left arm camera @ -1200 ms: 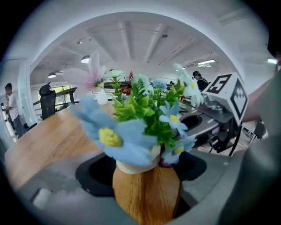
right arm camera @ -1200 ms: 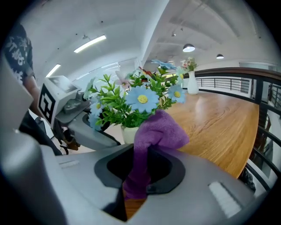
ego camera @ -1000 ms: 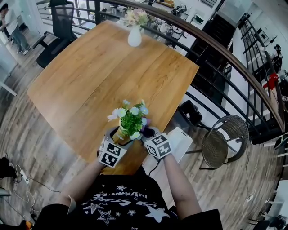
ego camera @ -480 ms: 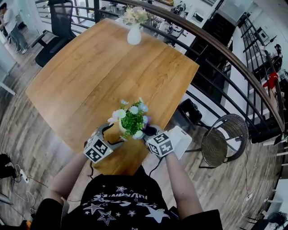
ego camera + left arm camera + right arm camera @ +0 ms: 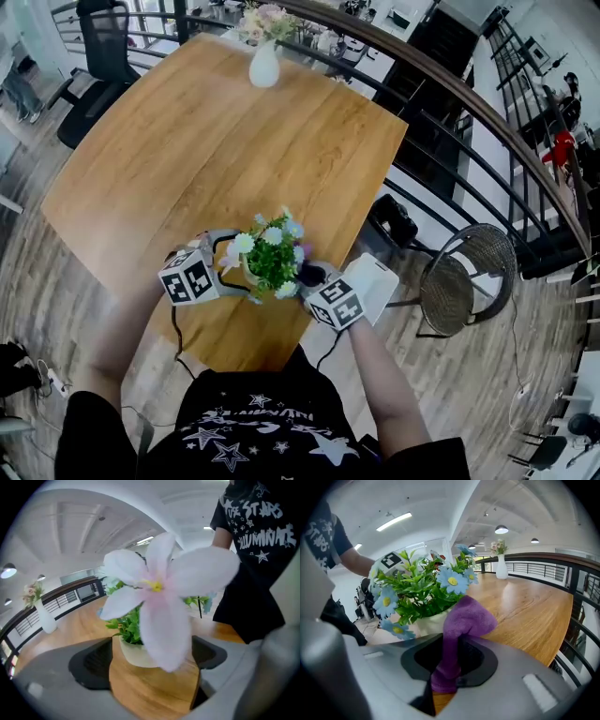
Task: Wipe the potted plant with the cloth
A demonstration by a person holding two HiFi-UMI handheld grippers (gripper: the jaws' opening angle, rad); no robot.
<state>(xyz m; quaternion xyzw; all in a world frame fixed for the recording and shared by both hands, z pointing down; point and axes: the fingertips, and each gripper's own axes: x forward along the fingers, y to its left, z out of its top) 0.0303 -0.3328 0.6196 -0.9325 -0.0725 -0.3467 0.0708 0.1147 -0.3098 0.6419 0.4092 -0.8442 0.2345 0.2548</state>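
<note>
The potted plant (image 5: 272,255), a cream pot of green leaves with white and blue flowers, stands near the front edge of the wooden table (image 5: 216,141). My left gripper (image 5: 237,265) is at its left side, jaws opening wide. In the left gripper view the pot (image 5: 133,652) sits just past the two pads, untouched, and a big pale flower (image 5: 164,592) fills the middle. My right gripper (image 5: 307,277) is at the plant's right, shut on the purple cloth (image 5: 461,620). The cloth's bunched end rests against the pot (image 5: 425,623) under the leaves.
A white vase of flowers (image 5: 263,64) stands at the table's far edge. A black office chair (image 5: 92,56) is at the far left. A curved railing (image 5: 450,112) runs along the right, with a round metal chair (image 5: 469,286) and a white object (image 5: 377,287) below it.
My left gripper has swung from the pot's front round to its left side, rolled over, and its jaws have spread wider. The right gripper and cloth have stayed put.
</note>
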